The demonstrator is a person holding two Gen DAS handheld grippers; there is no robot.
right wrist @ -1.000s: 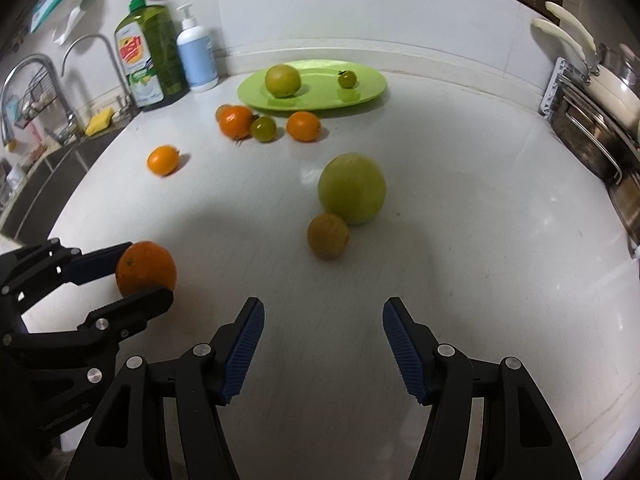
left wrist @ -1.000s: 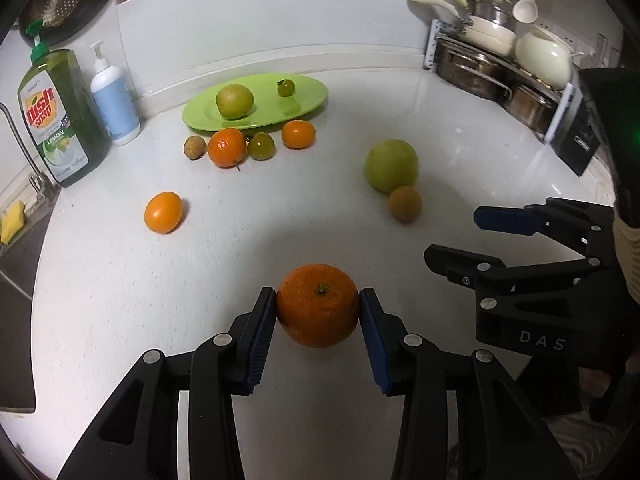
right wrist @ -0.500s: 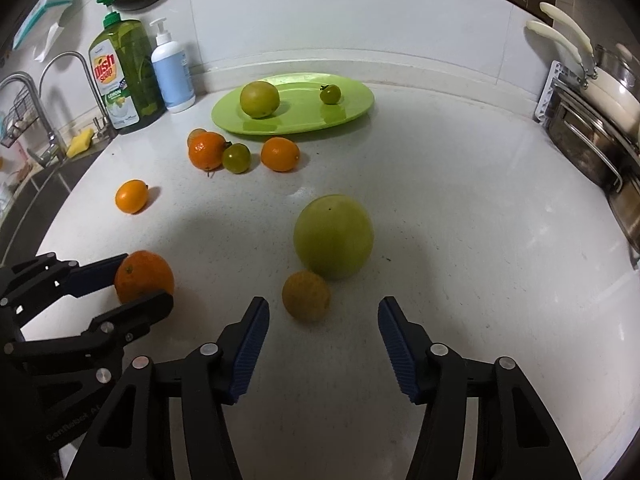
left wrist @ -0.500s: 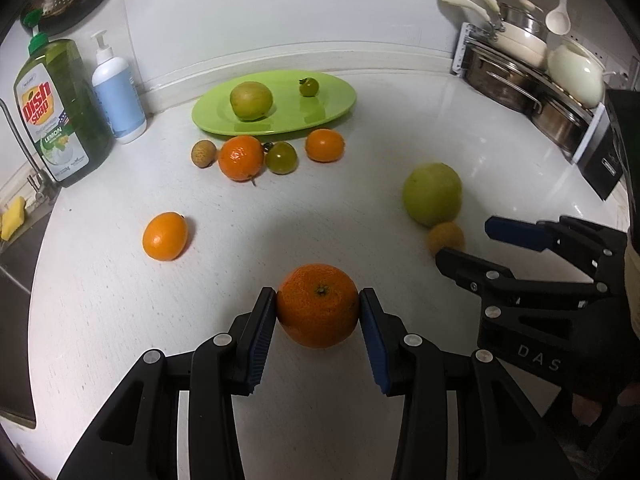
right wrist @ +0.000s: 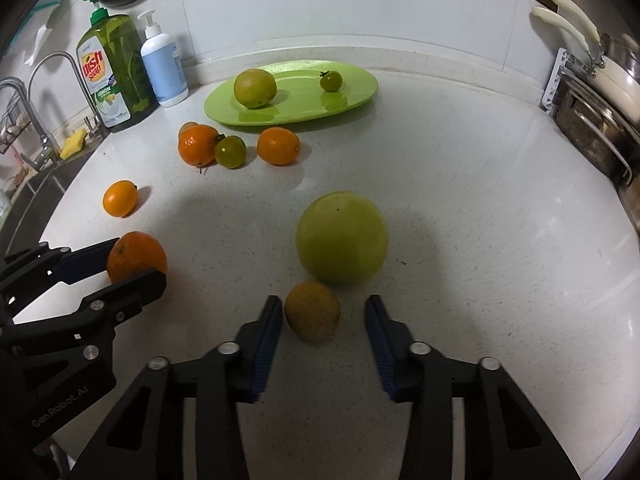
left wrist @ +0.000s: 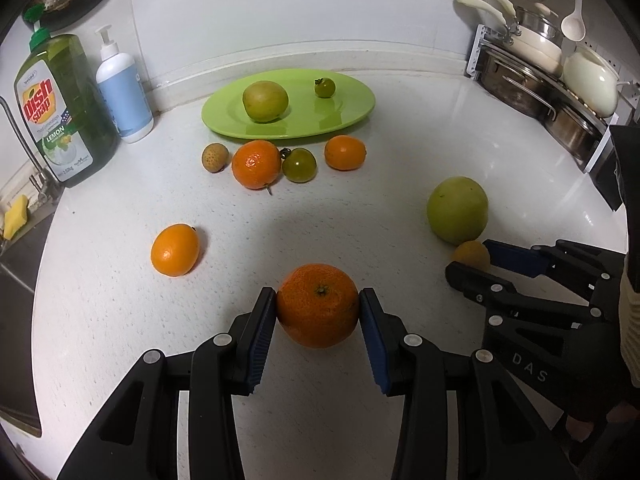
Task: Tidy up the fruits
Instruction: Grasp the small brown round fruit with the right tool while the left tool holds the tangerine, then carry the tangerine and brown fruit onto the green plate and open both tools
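An orange (left wrist: 318, 305) was pinched low over the bench (left wrist: 360, 220) by the left fingers (left wrist: 260, 332), while the right fingers (right wrist: 266, 336) were spread around a small brown fruit (right wrist: 312, 311), which probably needed to be squeezed next and carried to the plate (right wrist: 360, 88).

Both wrist views low over white counter (left wrist: 400, 184), facing far wall. Left view at near left, right view at near right. Shared: green plate (left wrist: 352, 108) (right wrist: 360, 92), loose fruit.
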